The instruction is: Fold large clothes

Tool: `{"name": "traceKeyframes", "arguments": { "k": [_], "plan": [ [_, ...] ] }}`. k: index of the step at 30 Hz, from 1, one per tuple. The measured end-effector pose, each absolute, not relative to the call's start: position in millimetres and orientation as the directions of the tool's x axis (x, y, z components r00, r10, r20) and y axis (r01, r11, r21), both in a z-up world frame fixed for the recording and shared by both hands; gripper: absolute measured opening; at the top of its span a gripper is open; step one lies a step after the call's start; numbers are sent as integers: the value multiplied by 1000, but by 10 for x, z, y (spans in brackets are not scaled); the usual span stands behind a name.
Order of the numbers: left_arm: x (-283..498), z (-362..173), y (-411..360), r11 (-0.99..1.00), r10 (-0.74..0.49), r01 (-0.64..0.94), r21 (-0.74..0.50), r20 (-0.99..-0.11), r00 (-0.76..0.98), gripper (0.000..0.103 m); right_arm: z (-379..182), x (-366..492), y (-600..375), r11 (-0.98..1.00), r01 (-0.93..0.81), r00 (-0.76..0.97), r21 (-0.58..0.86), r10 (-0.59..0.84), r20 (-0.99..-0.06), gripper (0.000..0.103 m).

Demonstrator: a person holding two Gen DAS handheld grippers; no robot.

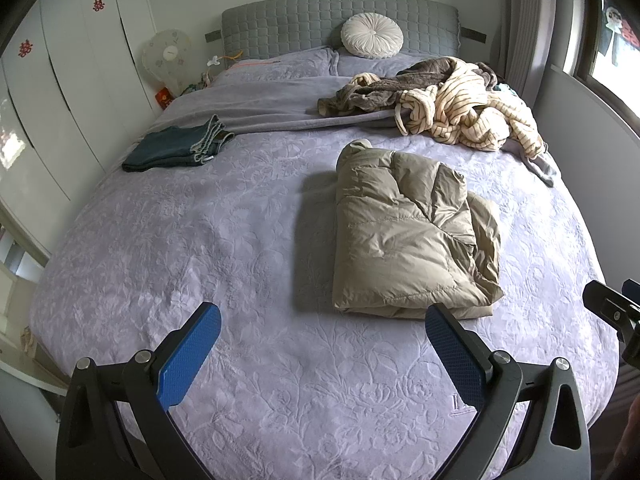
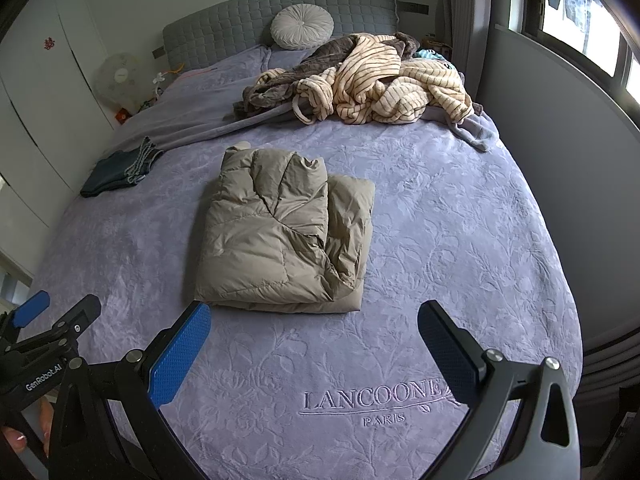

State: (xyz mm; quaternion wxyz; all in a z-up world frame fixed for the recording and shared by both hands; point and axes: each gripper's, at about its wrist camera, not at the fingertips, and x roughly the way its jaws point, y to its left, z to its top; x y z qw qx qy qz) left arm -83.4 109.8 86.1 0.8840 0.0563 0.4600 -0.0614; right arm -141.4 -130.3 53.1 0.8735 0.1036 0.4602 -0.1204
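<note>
Fingers (image 1: 192, 356) (image 2: 180, 356) of both grippers spread, empty; folded jacket (image 2: 280, 232) ahead; embroidered logo (image 2: 372, 400) readable only in right view.

A bed (image 1: 200, 240) with a lavender embossed cover. A folded tan puffer jacket (image 1: 412, 236) lies just beyond the spread jaws. Far left of them, folded jeans (image 1: 176, 150). Far right, a heap of striped and brown robes (image 1: 452, 100). A round white cushion (image 1: 372, 35) sits farthest away.

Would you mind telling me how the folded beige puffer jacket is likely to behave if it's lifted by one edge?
The jacket looks puffy and quilted, so probably light and floppy. Its shiny shell may slip, and the loose layers could well unfold.
</note>
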Motion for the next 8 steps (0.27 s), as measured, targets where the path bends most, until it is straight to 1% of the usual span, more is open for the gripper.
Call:
{"name": "traceKeyframes", "arguments": {
  "k": [8],
  "plan": [
    [-890, 837, 1138, 988, -61, 152, 35, -813, 580, 102, 539, -1430, -1295, 949, 307, 544, 70, -115, -831, 103]
  ]
}}
